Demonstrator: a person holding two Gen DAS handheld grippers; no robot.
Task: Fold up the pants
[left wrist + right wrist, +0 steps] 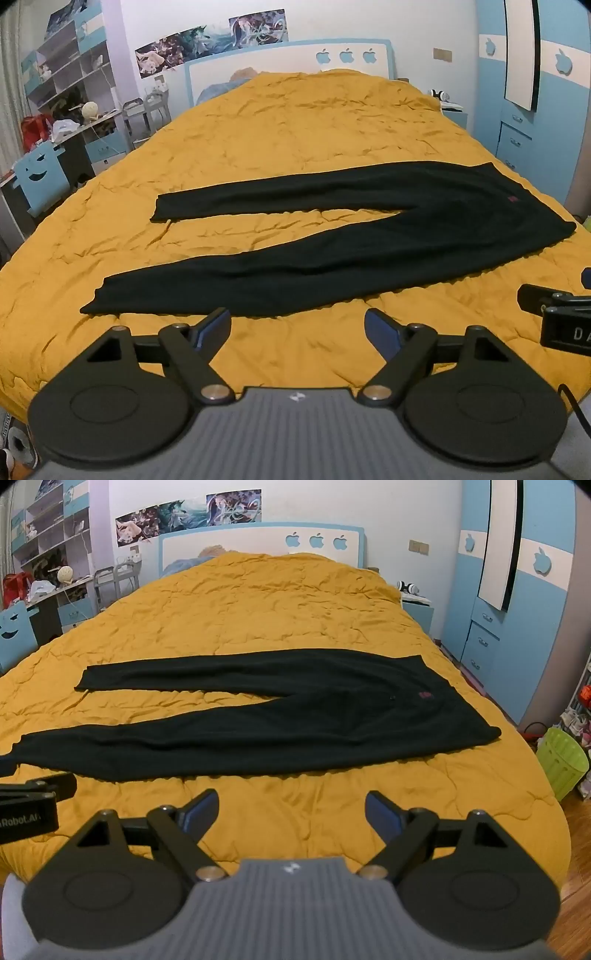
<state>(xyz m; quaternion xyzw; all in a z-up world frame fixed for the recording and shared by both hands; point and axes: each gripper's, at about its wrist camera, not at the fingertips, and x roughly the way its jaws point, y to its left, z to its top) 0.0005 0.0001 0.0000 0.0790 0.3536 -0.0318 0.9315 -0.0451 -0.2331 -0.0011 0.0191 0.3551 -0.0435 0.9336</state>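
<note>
- The black pants [332, 236] lie flat and spread out on the yellow quilt [295, 122] of the bed, with the waist toward your right and the two legs running to your left.
- The legs are apart in a narrow V; the quilt shows between them, and the near leg reaches further left than the far one.
- A small red mark [425, 695] sits on the pants near the waist.
- Your left gripper [297, 328] is released: its two blue pads stand wide apart, with only quilt between them. It hovers just in front of the near leg, close to the cuff end, not touching the cloth.
- Your right gripper [291, 808] is also released, fingers spread, nothing held. It hangs over the bare quilt in front of the near leg, nearer to the waist side.
- A green basket [561, 768] stands on the floor beside the bed, at your right.
</note>
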